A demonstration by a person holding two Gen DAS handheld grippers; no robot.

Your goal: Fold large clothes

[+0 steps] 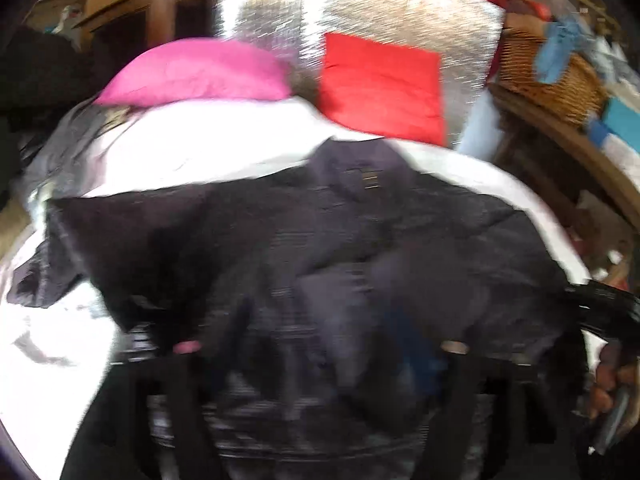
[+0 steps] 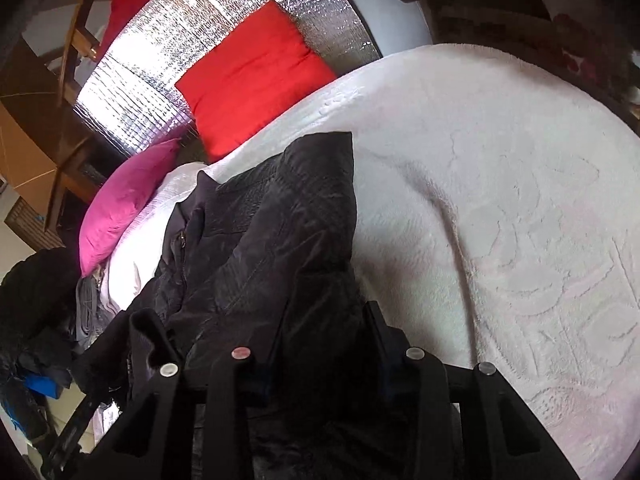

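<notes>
A black padded jacket (image 1: 320,232) lies spread on a white bedcover (image 1: 192,152), its collar pointing toward the pillows. The left wrist view is blurred. My left gripper (image 1: 320,364) hangs just over the jacket's near part, jaws wide apart, and the fabric lies loose under them. In the right wrist view the jacket (image 2: 280,216) runs in a folded strip along the left side of the bedcover (image 2: 500,184). My right gripper (image 2: 316,332) is shut on a bunched edge of the jacket at its near end. A person's hand (image 1: 612,380) shows at the right edge.
A pink pillow (image 2: 120,200) and a red pillow (image 2: 252,76) lie at the head of the bed against a silver foil panel (image 2: 160,64). A wicker basket (image 1: 552,80) with clothes stands on a wooden shelf. More dark clothes (image 2: 36,300) are piled beside the bed.
</notes>
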